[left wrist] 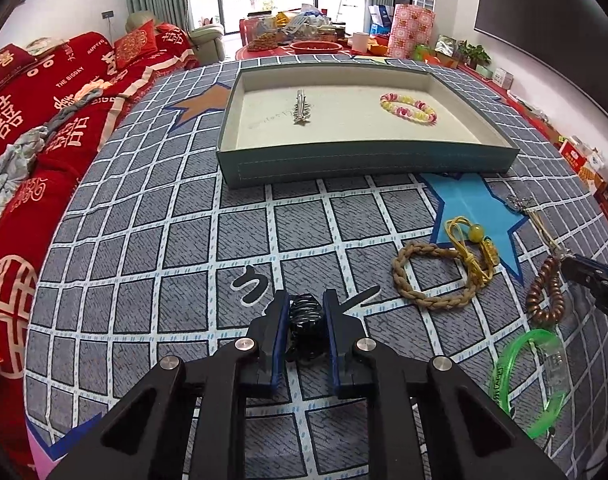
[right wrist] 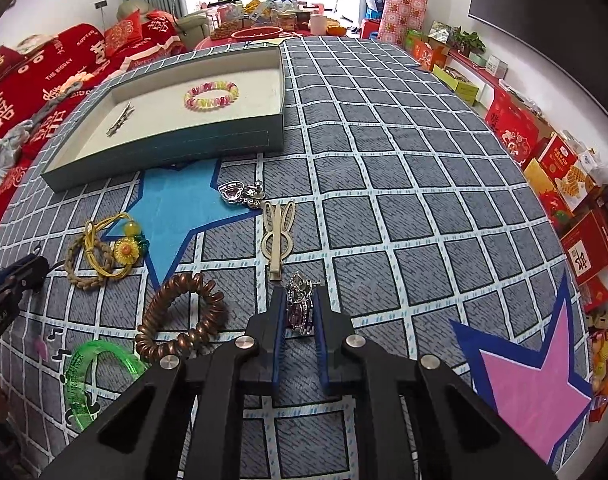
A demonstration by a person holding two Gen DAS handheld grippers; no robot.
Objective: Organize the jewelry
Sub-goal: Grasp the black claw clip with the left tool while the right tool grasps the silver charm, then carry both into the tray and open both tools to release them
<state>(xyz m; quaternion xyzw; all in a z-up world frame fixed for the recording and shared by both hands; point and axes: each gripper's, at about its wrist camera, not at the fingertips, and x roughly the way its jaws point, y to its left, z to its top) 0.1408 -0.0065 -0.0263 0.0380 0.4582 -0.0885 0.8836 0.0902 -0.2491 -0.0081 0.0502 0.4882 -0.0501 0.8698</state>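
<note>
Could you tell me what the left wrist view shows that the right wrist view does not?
Only the left wrist view shows the left gripper shut on a black claw clip. Only the right wrist view shows the right gripper shut on a jewelled purple piece, plus the rabbit-ear clip. Both show the tray holding the silver clip and beaded bracelet, and the copper coil tie and green bangle on the cloth.

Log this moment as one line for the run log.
left gripper: shut on black hair claw | right gripper: shut on jeweled brooch | tray: silver clip, beaded bracelet
</note>
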